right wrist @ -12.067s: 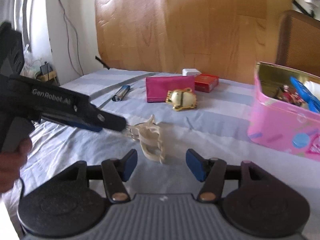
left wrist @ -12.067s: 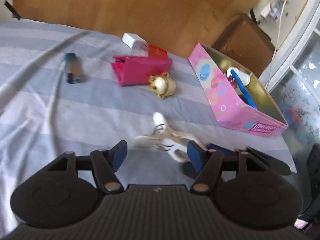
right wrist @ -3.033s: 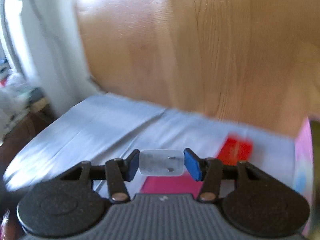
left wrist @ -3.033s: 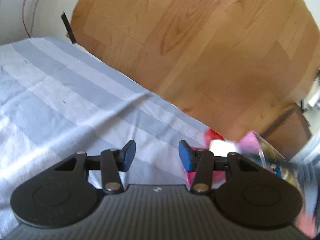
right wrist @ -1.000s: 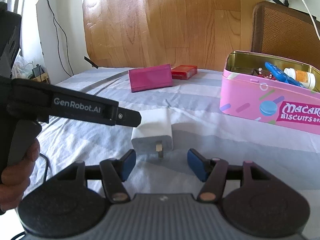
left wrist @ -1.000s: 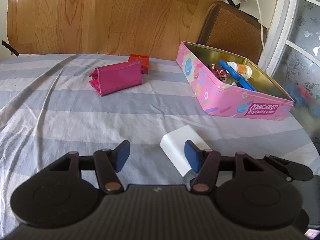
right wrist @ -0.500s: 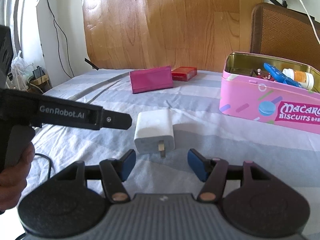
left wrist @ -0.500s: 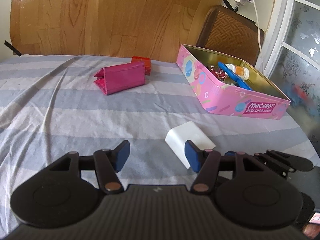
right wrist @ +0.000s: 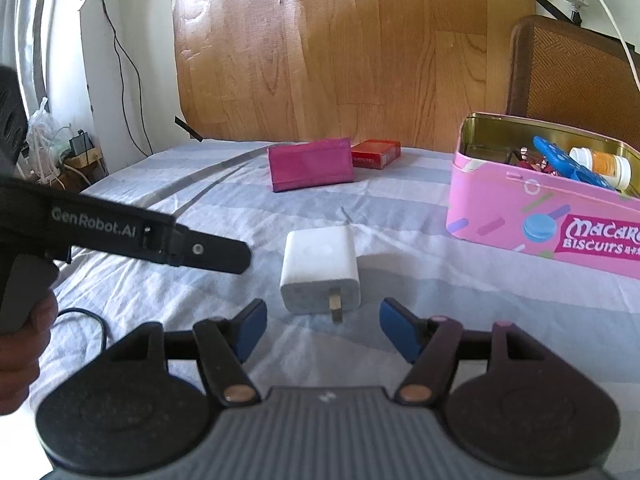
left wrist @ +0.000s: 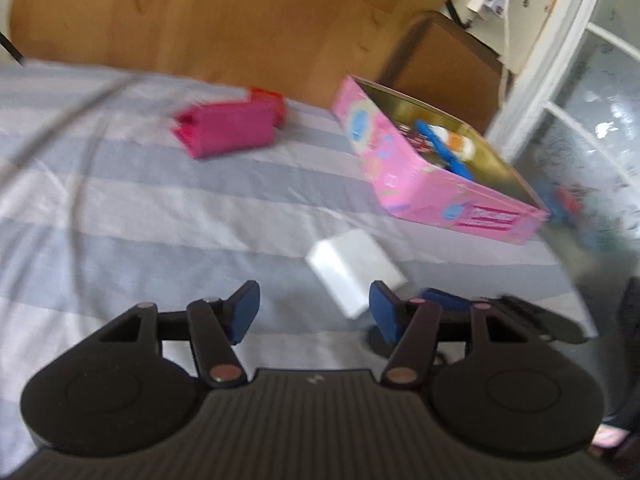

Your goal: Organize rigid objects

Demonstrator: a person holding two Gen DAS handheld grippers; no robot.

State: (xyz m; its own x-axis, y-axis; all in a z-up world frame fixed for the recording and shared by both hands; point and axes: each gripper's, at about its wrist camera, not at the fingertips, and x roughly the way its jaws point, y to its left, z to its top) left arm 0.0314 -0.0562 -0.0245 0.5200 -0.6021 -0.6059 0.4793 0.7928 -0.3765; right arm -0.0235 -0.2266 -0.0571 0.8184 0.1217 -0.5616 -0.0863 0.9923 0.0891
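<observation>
Fingers of right gripper [right wrist: 320, 326] parted, just widened, gripping nothing; white plug adapter [right wrist: 320, 270] flat on striped sheet [right wrist: 460, 304] just ahead, prong toward camera. Left gripper [left wrist: 314, 312] likewise parted, empty. For clean pickup: advance, straddle adapter's flat sides, close squarely, carry to pink biscuit tin [right wrist: 532, 224] nearby.

The left wrist view is blurred all over, so the label on the pink tin [left wrist: 436, 184] is unreadable there. In the right wrist view the right edge cuts off this tin [right wrist: 532, 216] and its printed words. The things inside it are partly hidden by its wall. The red box [right wrist: 376, 153] is partly hidden behind the magenta pouch [right wrist: 310, 164]. The hand [right wrist: 24, 344] on the left gripper [right wrist: 120, 232] is cut off by the left edge.
</observation>
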